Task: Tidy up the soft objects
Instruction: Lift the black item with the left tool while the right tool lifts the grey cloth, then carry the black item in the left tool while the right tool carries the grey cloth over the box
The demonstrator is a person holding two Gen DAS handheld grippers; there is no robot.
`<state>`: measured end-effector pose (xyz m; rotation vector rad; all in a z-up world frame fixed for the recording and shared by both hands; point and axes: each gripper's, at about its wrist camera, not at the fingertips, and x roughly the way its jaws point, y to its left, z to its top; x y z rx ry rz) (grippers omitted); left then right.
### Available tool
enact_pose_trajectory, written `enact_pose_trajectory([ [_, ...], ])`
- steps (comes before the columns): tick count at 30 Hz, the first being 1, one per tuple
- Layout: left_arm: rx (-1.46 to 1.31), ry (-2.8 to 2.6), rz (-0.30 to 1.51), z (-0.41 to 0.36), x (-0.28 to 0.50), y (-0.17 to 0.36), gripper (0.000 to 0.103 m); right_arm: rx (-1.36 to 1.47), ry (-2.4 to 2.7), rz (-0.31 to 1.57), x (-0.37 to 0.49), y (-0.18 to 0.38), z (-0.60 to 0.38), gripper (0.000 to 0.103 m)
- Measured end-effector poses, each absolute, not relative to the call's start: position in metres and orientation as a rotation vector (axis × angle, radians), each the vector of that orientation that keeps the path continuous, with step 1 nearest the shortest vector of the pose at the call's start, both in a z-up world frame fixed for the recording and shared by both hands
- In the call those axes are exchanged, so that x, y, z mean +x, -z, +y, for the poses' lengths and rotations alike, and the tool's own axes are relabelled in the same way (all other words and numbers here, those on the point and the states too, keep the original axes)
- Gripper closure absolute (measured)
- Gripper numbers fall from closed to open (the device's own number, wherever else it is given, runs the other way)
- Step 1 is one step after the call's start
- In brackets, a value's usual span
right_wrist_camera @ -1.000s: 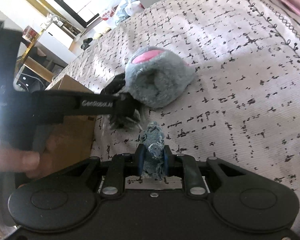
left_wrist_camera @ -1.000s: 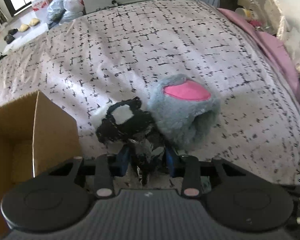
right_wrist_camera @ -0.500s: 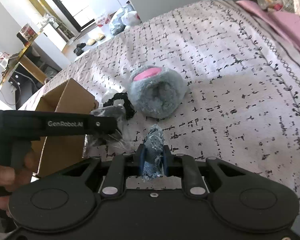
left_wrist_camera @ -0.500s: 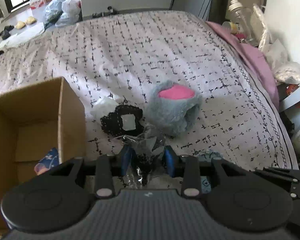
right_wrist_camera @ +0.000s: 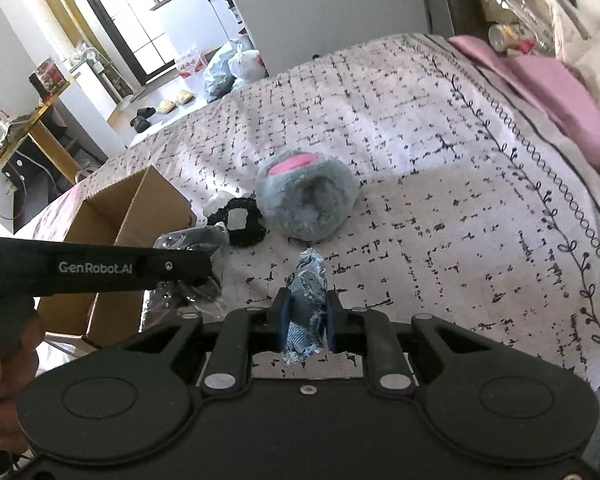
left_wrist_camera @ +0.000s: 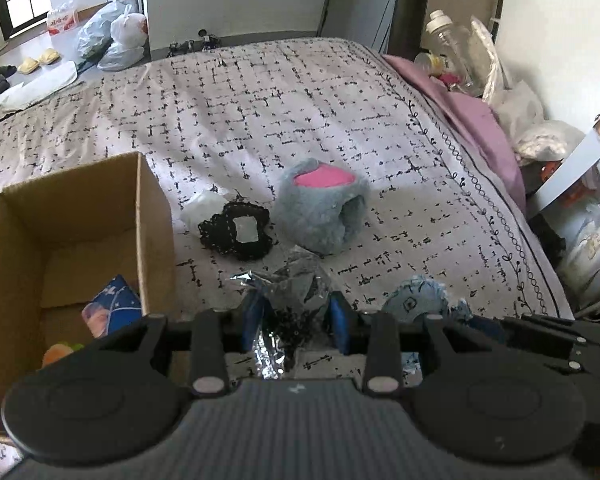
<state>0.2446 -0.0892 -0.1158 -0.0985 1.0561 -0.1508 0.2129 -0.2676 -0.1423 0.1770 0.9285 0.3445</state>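
Observation:
My left gripper (left_wrist_camera: pixel 296 316) is shut on a crinkly clear packet of dark fabric (left_wrist_camera: pixel 292 284), lifted above the bedspread; the packet (right_wrist_camera: pixel 192 264) also shows in the right wrist view behind the left gripper's finger. A frayed blue denim scrap (right_wrist_camera: pixel 308 304) hangs between the pads of my right gripper (right_wrist_camera: pixel 306 320), which is shut on it; the scrap (left_wrist_camera: pixel 416 300) appears at the lower right of the left wrist view. On the bed lie a grey plush slipper with a pink sole (left_wrist_camera: pixel 320 208), a black lace piece (left_wrist_camera: pixel 240 232) and a white wad (left_wrist_camera: pixel 202 210). An open cardboard box (left_wrist_camera: pixel 152 216) stands at left.
The box holds a blue patterned packet (left_wrist_camera: pixel 112 308) and something orange. The bed's right side has a purple sheet edge (left_wrist_camera: pixel 472 128) with bottles and bags beyond. A hand (right_wrist_camera: pixel 0 392) grips the left tool. Bags and slippers lie on the far floor.
Both grippers have risen and pulled back from the bed with their loads. The slipper and lace piece look smaller and farther, and more of the box's inside shows.

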Motion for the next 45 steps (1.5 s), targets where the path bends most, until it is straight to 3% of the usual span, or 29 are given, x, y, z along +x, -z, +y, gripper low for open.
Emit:
enact_pose_trajectory([
  [32, -0.131, 0.143, 0.884, -0.032, 0.215, 0.067, 0.067, 0.137, -0.429, 0.781, 0.203, 0.086, -0.205, 0.085],
  [45, -0.138, 0.097, 0.885, 0.014, 0.208, 0.075, 0.067, 0.086, -0.508, 0.762, 0.206, 0.076, -0.161, 0.085],
])
